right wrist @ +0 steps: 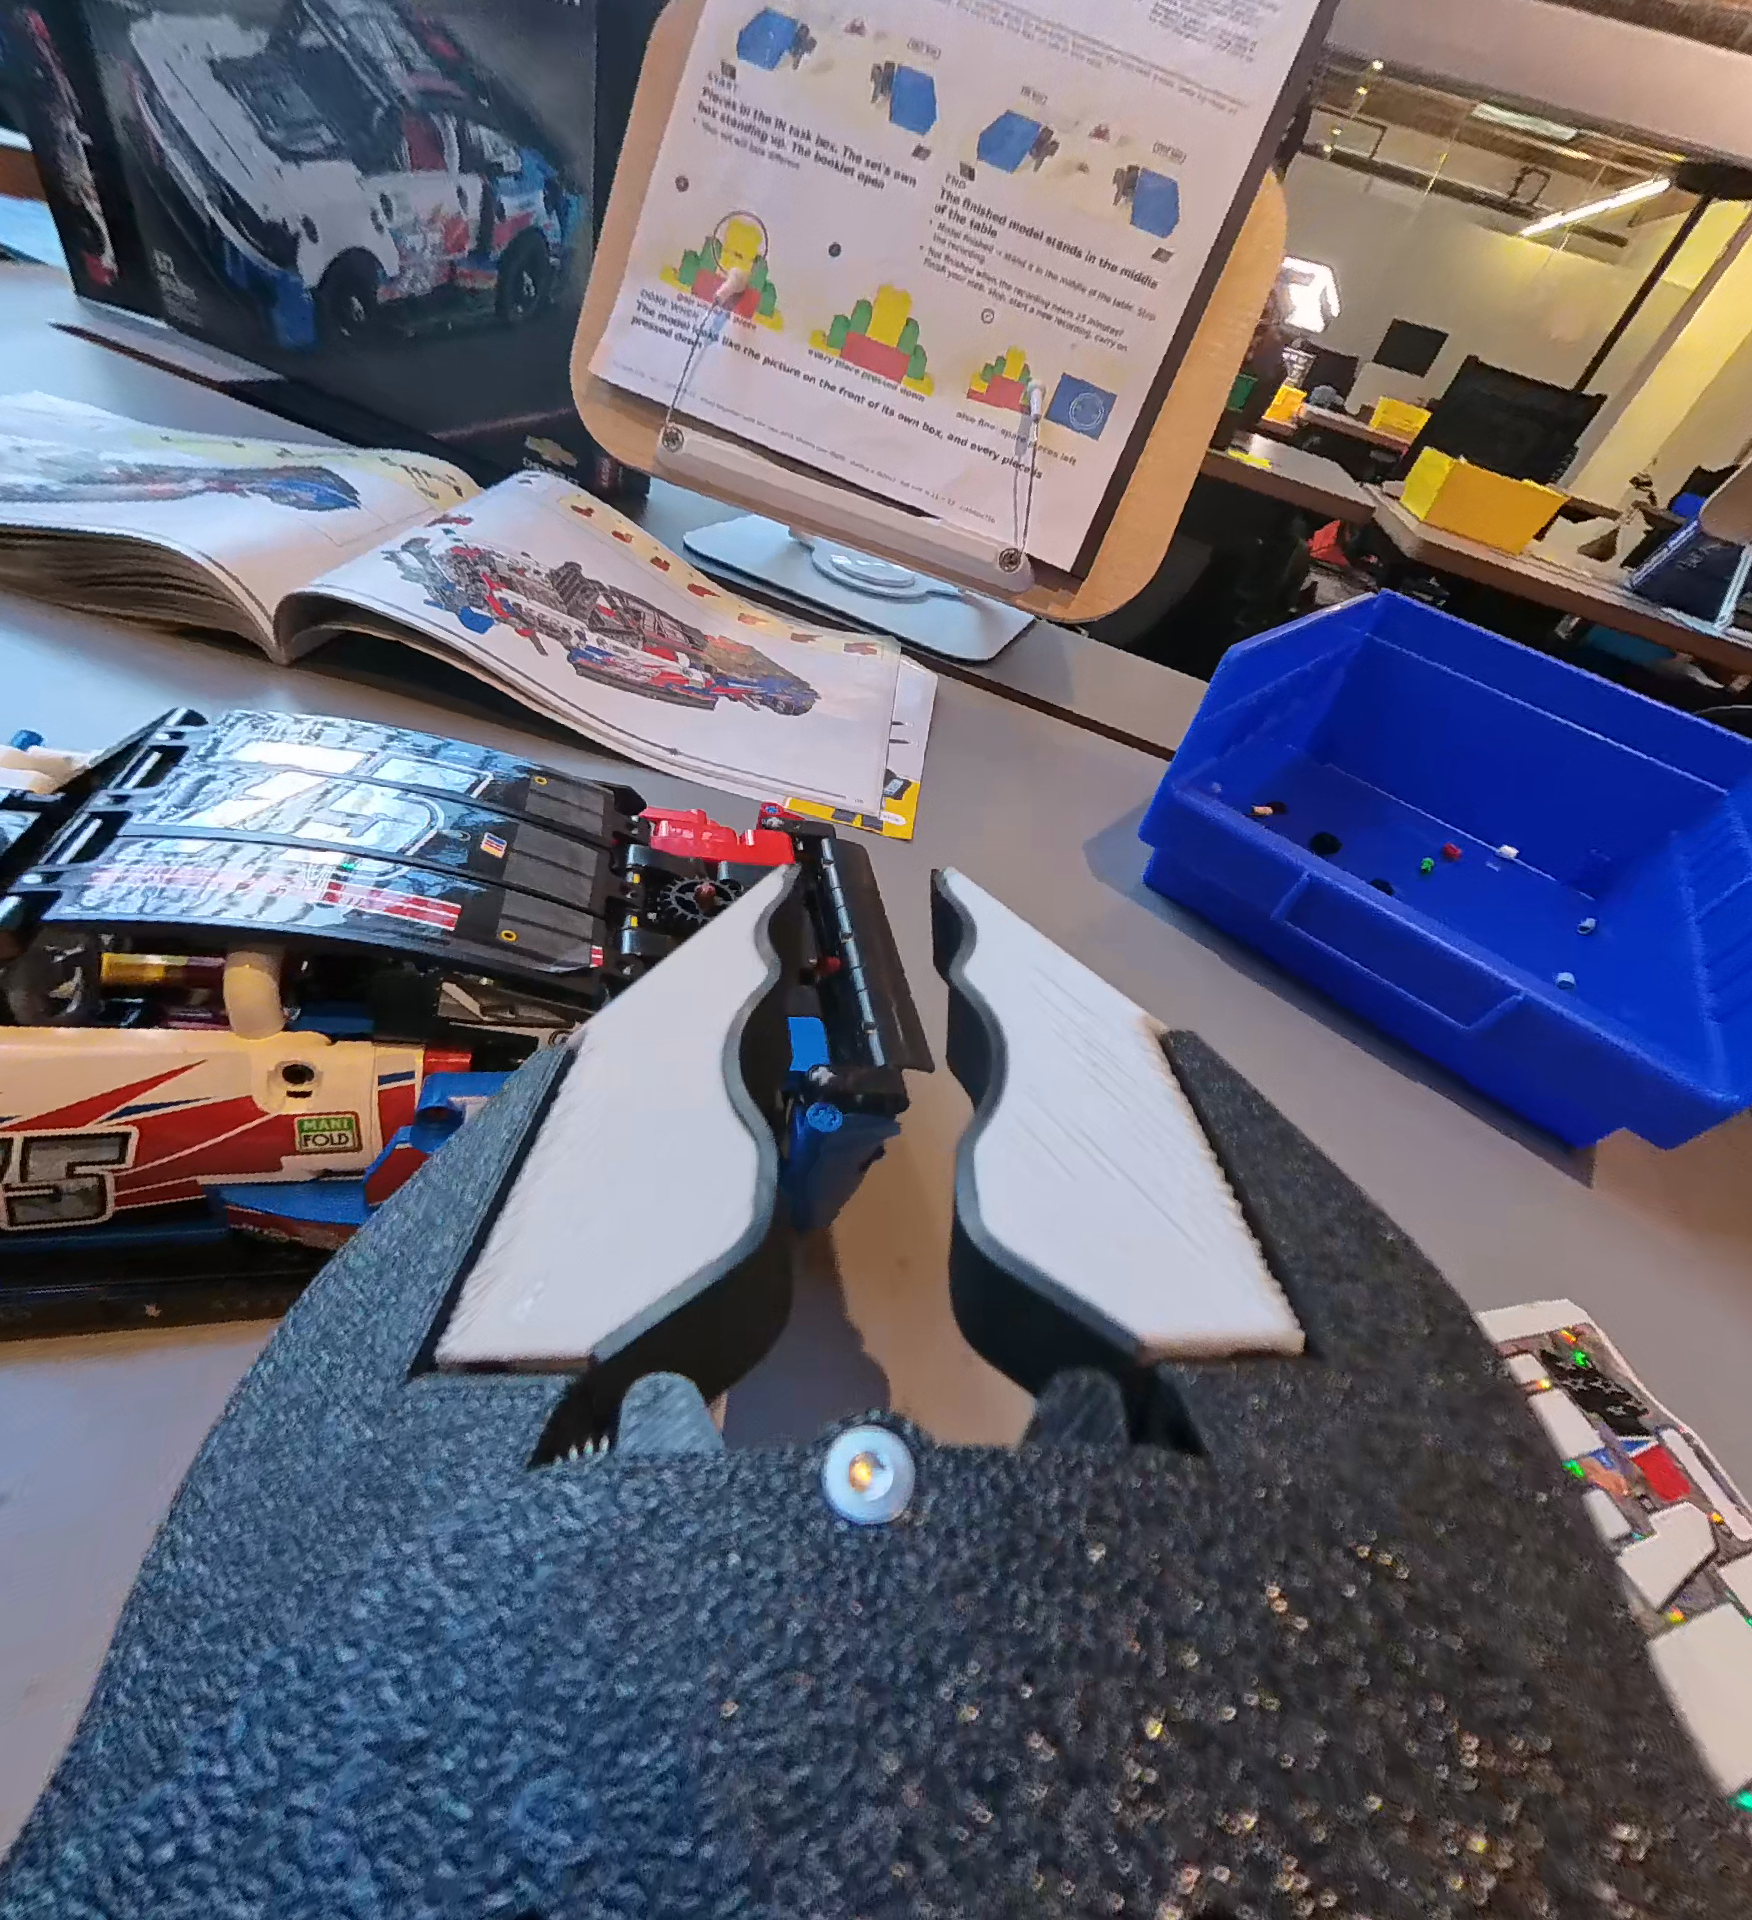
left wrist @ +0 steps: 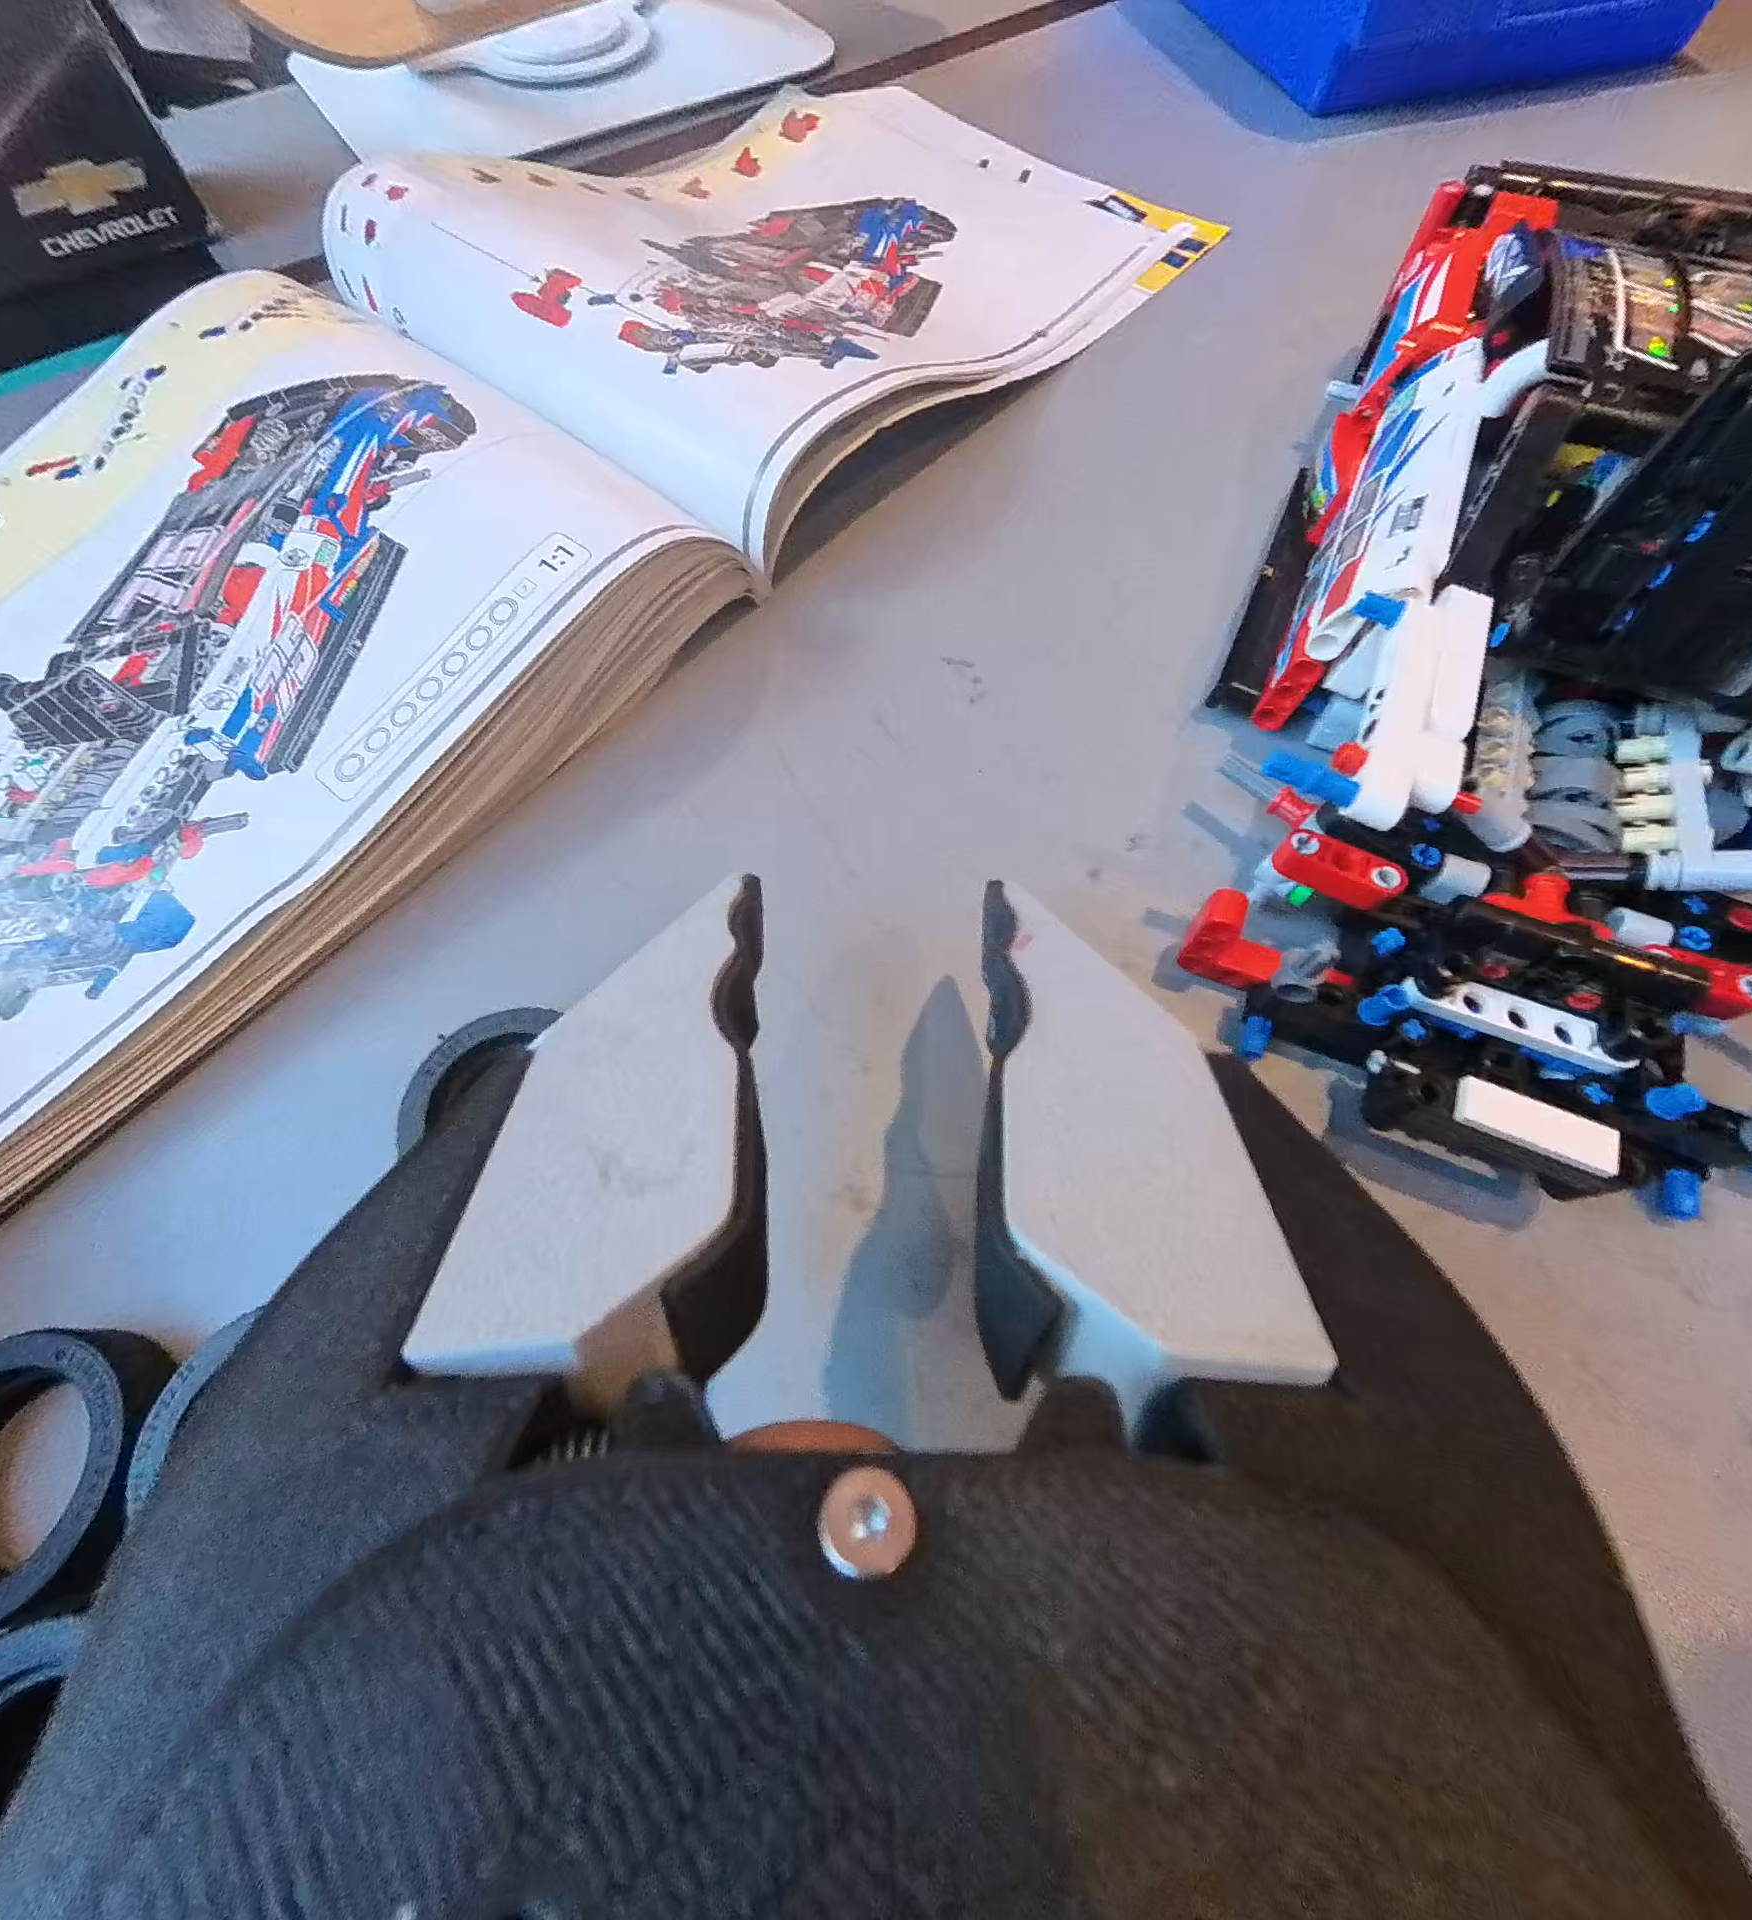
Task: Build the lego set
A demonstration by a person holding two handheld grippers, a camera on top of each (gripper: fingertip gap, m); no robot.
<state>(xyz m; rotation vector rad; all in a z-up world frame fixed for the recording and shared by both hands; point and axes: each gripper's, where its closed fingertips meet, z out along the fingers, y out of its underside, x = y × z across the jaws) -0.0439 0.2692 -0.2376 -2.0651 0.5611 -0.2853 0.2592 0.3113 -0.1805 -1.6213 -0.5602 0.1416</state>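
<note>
Both tools are held apart and empty: left tool, right tool. Lego car is seen left of centre, long axis left-right, tail touching right tool's left finger; right is judged nearer.

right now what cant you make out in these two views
- Lego car model: left wrist view, its far side is cut off by the right edge.
- Small pieces in the blue bin: right wrist view, too small to identify.
- Black tyres: left wrist view, cut by the left edge and partly hidden behind the left gripper.
</note>
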